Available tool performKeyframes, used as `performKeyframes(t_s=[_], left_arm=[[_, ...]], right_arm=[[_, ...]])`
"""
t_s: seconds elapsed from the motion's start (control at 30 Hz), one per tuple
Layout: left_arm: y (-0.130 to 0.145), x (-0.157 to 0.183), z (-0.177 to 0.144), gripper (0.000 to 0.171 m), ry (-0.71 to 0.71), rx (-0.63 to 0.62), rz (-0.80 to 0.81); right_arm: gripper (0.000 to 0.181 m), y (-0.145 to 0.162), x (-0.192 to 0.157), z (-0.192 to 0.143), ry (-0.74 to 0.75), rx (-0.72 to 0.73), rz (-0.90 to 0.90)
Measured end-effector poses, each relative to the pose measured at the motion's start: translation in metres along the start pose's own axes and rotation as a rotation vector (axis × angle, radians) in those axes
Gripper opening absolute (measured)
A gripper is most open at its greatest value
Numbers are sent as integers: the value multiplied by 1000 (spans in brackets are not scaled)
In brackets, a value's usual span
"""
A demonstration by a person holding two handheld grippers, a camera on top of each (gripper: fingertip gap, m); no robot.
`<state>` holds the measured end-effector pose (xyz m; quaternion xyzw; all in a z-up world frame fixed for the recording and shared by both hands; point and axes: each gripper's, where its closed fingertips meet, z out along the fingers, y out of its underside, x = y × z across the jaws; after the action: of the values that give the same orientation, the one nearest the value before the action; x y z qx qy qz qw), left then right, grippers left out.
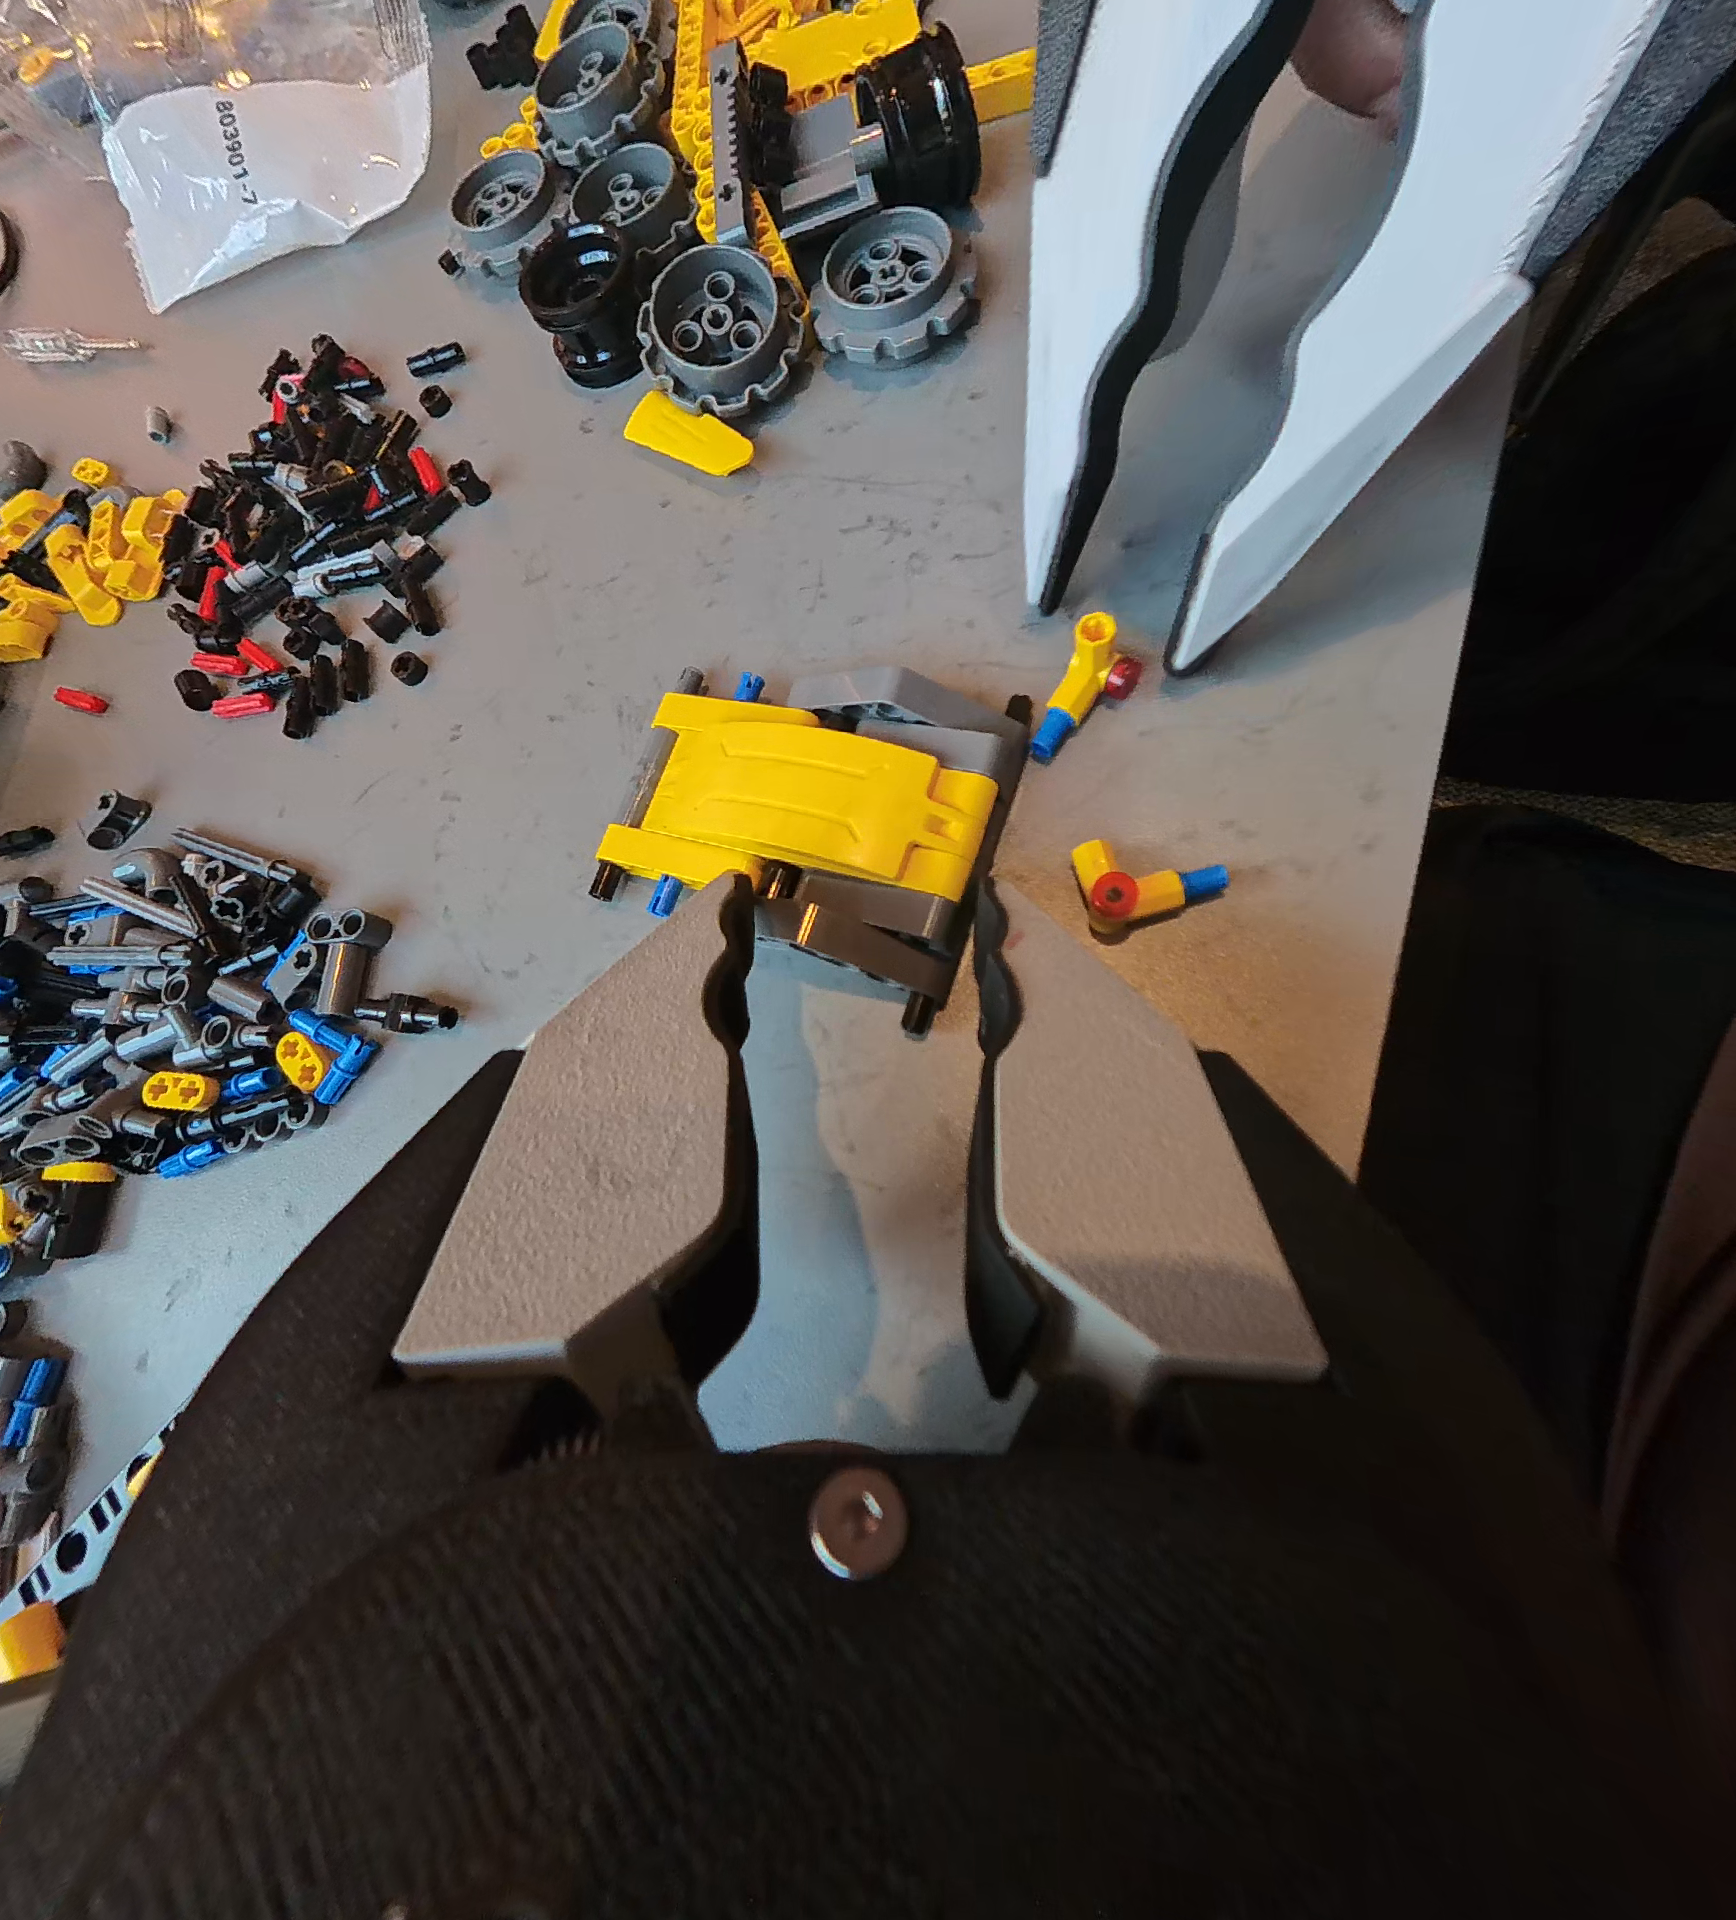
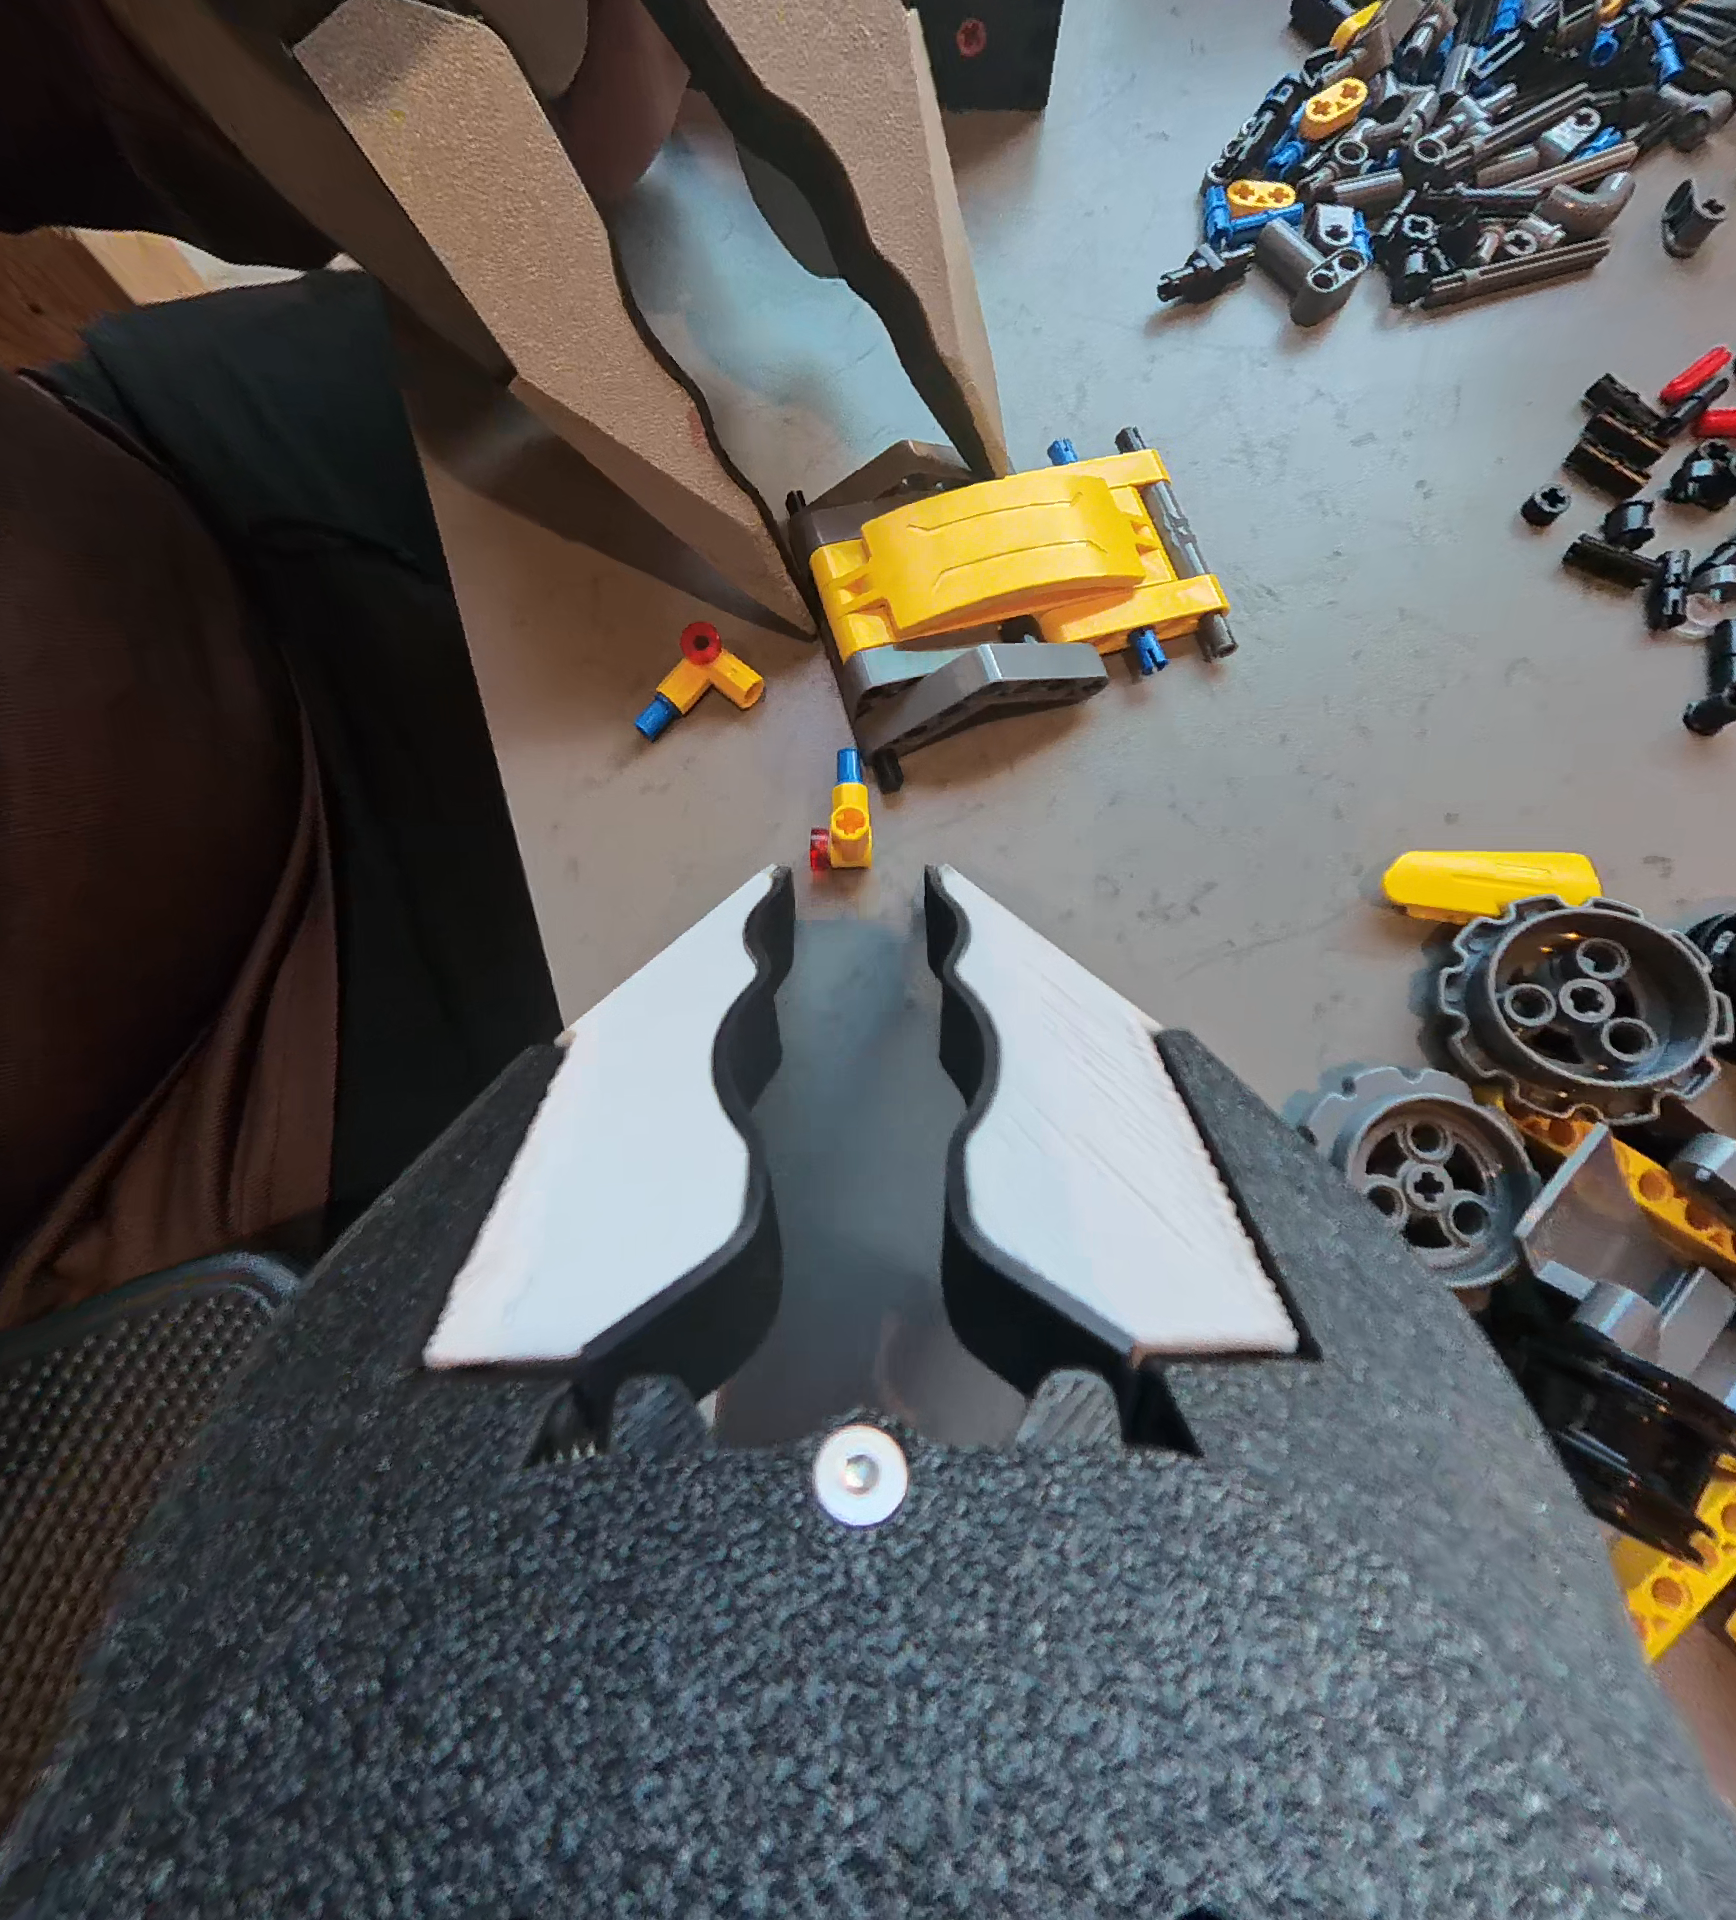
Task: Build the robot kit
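A yellow and grey brick assembly (image 1: 812, 800) lies on the grey table (image 1: 552, 748). My left gripper (image 1: 859, 904) has grey fingers and is shut on the assembly's dark grey end. The right wrist view shows its fingers straddling that end of the assembly (image 2: 1009, 561). My right gripper (image 2: 856, 878) has white fingers and is open and empty. Its tips hover just short of a small yellow connector with a blue pin and red stud (image 2: 848, 821). In the left wrist view the right gripper (image 1: 1118, 629) stands over that connector (image 1: 1087, 675). A second similar connector (image 1: 1134, 888) lies near the table edge, also seen in the right wrist view (image 2: 703, 675).
A pile of black and red pins (image 1: 324, 540), a pile of blue, grey and black parts (image 1: 116, 1039), grey and black wheels with a yellow build (image 1: 718, 208), a loose yellow panel (image 1: 687, 431) and a plastic bag (image 1: 251, 156) cover the table. A person's dark clothing borders the table edge (image 1: 1622, 935). There is about 7 cm between the tips of the two grippers.
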<state>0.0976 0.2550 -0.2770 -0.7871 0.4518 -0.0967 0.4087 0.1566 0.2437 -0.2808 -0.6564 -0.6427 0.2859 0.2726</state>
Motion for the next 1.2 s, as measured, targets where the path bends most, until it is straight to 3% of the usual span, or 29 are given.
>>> performKeyframes(t_s=[0.37, 0.5, 1.2], left_arm=[[0, 0, 0, 39, 2, 0, -3], [0, 0, 0, 39, 4, 0, -5], [0, 0, 0, 39, 4, 0, -5]], right_arm=[[17, -9, -2, 0, 71, 31, -31], [6, -9, -2, 0, 66, 31, -44], [14, -13, -7, -1, -9, 68, -17]])
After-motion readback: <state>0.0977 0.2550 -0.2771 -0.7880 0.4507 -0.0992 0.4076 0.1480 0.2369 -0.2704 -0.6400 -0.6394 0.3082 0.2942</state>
